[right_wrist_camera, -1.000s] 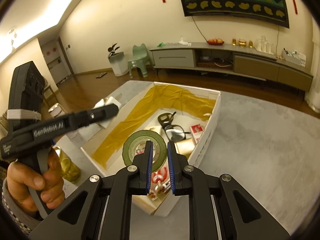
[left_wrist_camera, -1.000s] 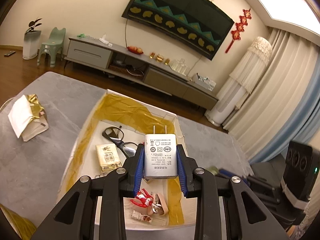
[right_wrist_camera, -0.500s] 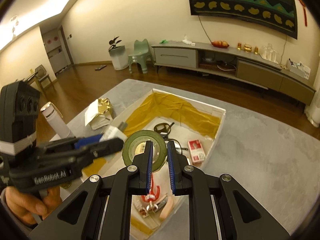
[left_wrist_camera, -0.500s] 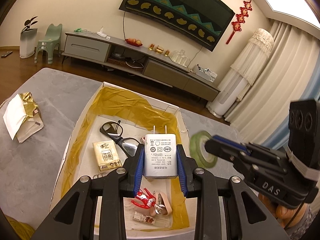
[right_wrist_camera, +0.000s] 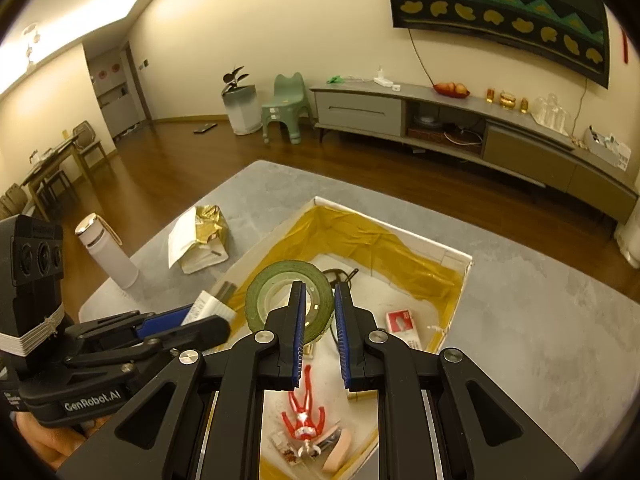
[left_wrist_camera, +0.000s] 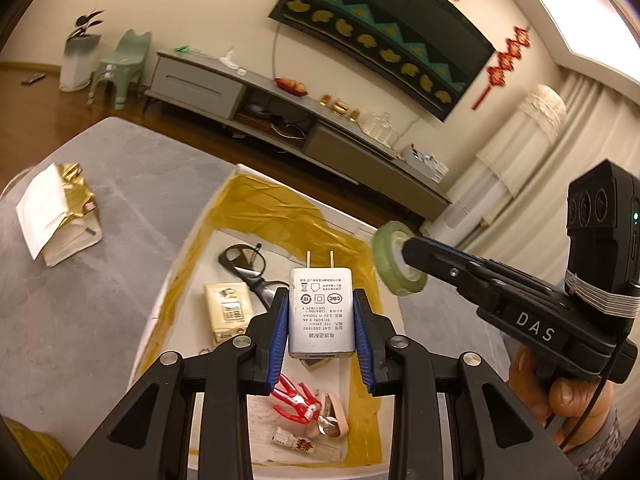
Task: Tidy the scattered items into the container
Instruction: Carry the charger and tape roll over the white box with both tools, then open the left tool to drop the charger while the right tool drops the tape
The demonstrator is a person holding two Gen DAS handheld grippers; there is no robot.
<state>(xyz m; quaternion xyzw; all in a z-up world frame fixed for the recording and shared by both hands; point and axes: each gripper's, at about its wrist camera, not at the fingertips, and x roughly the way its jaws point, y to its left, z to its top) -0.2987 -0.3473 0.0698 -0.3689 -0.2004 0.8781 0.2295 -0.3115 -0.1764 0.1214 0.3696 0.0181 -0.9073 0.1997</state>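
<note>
The left gripper (left_wrist_camera: pixel 321 334) is clamping a charger (left_wrist_camera: pixel 321 314), the right gripper (right_wrist_camera: pixel 320 334) a tape roll (right_wrist_camera: pixel 276 294); beneath both jaws the box (right_wrist_camera: pixel 460 280) is already holding several items, while a gold-foil packet (right_wrist_camera: pixel 200 236) is waiting on the tabletop (right_wrist_camera: pixel 540 340).

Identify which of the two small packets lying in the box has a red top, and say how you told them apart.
The packet near the box's right wall, beside the glasses, has the red top. The other packet, by the left wall, is pale yellow.
</note>
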